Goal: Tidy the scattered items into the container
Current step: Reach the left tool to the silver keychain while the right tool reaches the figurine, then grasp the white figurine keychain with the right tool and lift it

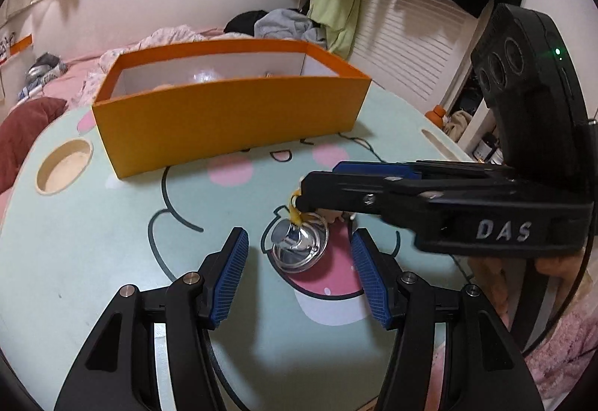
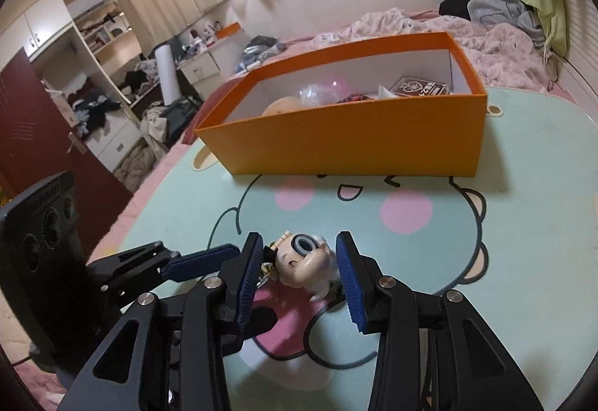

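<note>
"DAS" in pale raised letters on the black body of the right gripper (image 1: pixel 304 200), print on the dark red card box (image 2: pixel 418 88) too small to read

Orange box (image 2: pixel 355 145), open top, white inside, sits upright at 12 o'clock on the table. Inside it: cream rounded thing (image 2: pixel 281 105) toward the 9 o'clock end, clear crinkly wrap (image 2: pixel 312 94) and pink ball (image 2: pixel 338 86) mid, dark red card pack (image 2: pixel 418 88) lying flat at the 3 o'clock end. Small cream figurine (image 2: pixel 304 263) with a grey-blue ring on top lies tilted at 6 o'clock from the box, well apart from it. Clear glass dome with silver cap (image 1: pixel 299 246) lies just beside the figurine; contact unclear.
</note>
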The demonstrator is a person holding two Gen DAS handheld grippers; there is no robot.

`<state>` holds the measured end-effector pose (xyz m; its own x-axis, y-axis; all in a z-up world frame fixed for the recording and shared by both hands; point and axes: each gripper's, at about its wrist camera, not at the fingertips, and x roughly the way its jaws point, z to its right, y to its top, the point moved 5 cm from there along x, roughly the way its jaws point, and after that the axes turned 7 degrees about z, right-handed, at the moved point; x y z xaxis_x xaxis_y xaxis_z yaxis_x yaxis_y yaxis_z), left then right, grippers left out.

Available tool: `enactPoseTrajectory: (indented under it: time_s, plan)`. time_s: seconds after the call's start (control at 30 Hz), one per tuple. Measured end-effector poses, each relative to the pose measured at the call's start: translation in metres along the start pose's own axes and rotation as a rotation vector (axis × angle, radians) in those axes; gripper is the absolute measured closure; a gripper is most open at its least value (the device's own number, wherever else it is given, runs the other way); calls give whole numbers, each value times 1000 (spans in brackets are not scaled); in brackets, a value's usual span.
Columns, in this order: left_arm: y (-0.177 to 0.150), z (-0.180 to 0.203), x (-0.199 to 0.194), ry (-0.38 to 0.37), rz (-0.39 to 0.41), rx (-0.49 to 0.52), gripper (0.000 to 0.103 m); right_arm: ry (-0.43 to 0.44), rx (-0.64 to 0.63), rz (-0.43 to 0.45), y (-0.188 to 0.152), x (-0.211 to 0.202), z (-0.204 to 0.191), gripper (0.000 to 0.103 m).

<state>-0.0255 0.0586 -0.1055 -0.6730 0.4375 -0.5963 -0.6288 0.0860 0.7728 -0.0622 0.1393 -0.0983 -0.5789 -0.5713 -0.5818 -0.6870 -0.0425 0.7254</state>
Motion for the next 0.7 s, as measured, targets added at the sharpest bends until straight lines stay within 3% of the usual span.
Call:
enactPoseTrajectory:
  time_s: [0.1, 0.2, 0.5, 0.7]
  plan:
    - [-3, -3, 1, 6, -5, -6, 45, -37, 13, -29, -4, 9, 8, 64]
    - [-5, -5, 0, 4, -4, -13, 45, -2, 53, -34, -3, 7, 13, 69]
    - [-5, -5, 0, 2, -4, -13, 45, 129, 176, -13, 5, -12, 27, 70]
    - [-2, -7, 2, 7, 2, -23, 45, 126, 198, -13, 5, -15, 33, 70]
